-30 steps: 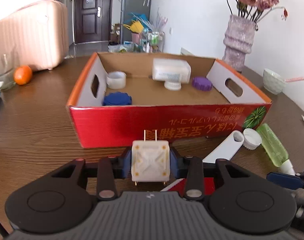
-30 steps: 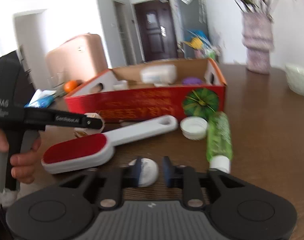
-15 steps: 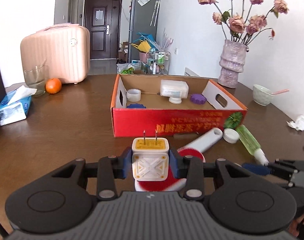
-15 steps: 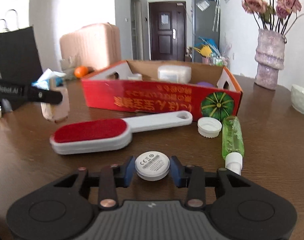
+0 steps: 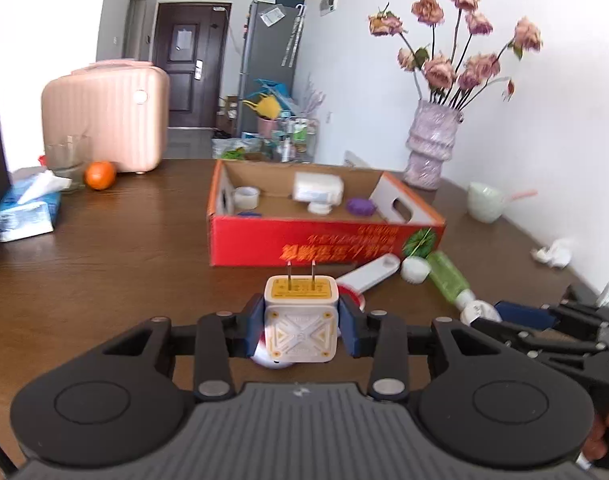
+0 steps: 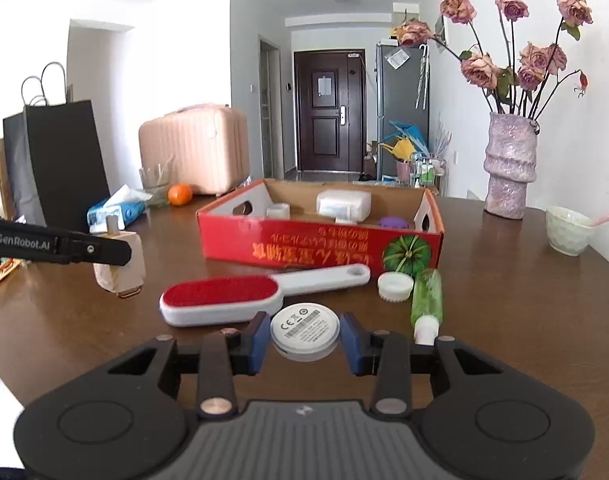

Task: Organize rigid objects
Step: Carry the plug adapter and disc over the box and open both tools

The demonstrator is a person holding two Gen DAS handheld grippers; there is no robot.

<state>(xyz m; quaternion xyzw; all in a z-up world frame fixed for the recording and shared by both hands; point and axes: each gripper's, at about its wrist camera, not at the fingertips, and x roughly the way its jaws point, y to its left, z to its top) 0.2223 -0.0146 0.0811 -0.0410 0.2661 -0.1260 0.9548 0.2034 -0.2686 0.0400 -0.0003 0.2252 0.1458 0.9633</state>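
Clearly, "GenRobot.AI" marks the left gripper (image 6: 116, 276); the white puck (image 6: 304, 326) reads "CE".

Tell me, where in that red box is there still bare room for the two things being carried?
The red box has bare floor in its near middle, between the white ring on the left and the purple cap on the right. The back is crowded by the white block.

home, fridge (image 6: 402, 108), suitcase (image 6: 194, 148), vase (image 6: 510, 164)
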